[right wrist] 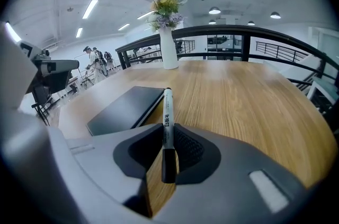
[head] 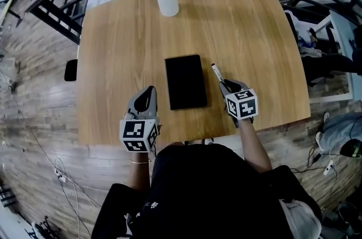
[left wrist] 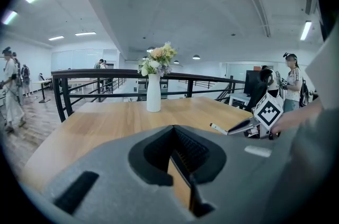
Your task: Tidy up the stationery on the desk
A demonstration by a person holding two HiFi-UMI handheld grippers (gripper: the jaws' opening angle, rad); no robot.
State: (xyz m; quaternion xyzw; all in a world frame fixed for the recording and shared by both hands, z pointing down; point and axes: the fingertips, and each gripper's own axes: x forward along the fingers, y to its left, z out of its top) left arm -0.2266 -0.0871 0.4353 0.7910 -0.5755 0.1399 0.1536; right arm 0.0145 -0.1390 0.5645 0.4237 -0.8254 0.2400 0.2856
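A marker pen [right wrist: 167,112], clamped by its dark near end in the right gripper's [head: 225,85] fingers, is held just right of a black notebook [head: 185,82] on the bench [head: 254,34]. Light, stiff and probably slick, it would suit a mid-barrel hold. The left gripper's [head: 149,92] fingers are closed and empty.

Print runs down the white barrel of the pen [right wrist: 167,112], a short column of dark characters, and they're too small and soft to read. On the right gripper [head: 224,84], the right cube [head: 242,104] shows only black-and-white square marker patterns, no letters or digits. It's the same with the left cube [head: 138,135] on the left gripper [head: 148,91]. Nothing else is legible.
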